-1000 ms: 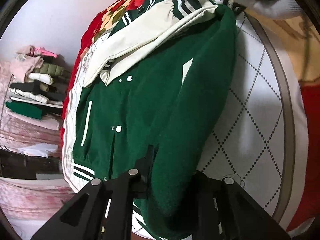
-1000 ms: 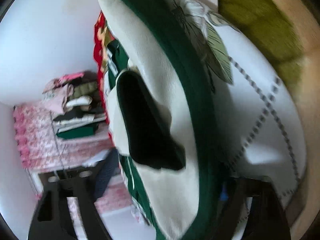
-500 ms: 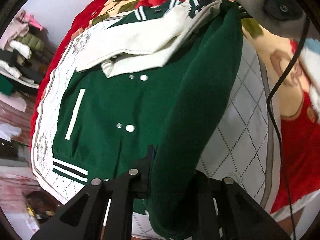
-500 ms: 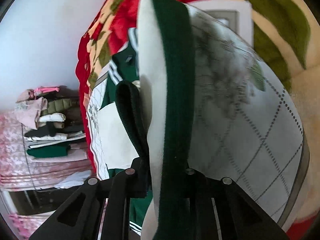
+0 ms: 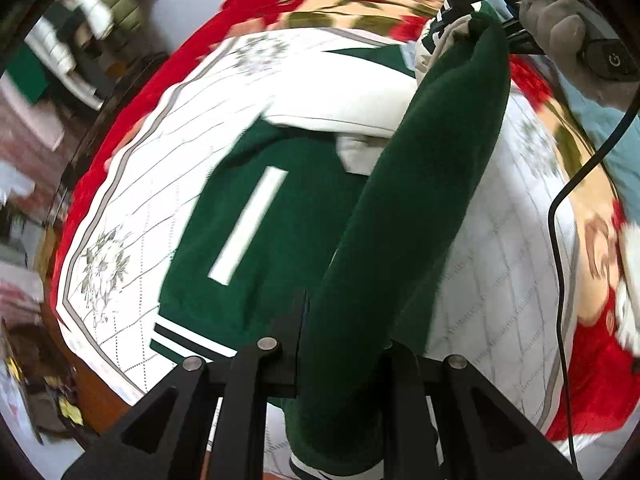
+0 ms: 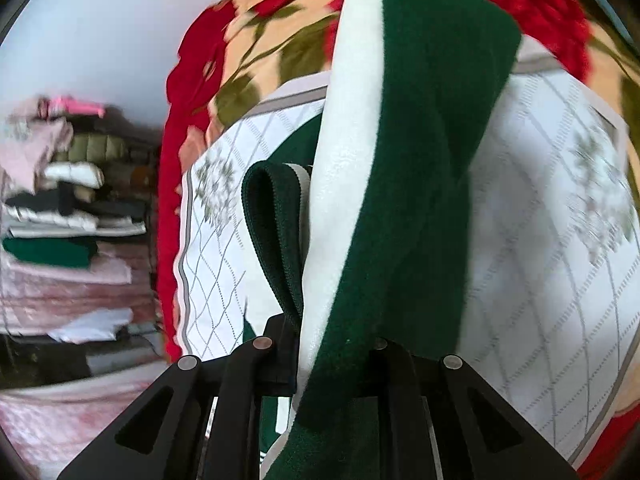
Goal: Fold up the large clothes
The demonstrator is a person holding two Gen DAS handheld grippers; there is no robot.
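A dark green varsity jacket with cream sleeves and a white pocket stripe lies on a white quilted mat. My left gripper is shut on the jacket's green edge, which rises as a taut fold toward the far end. There my right gripper, held by a gloved hand, pinches the other end. In the right wrist view my right gripper is shut on the jacket, green cloth and cream sleeve bunched between its fingers, a ribbed green cuff hanging beside them.
A red floral blanket lies under the quilted mat and covers the bed. A stack of folded clothes sits at the left against a pale wall. A black cable hangs down at the right.
Both grippers have lifted the jacket's edge up and swung it across. The right gripper has shut on the cloth. More of the quilted mat and blanket now shows beneath.
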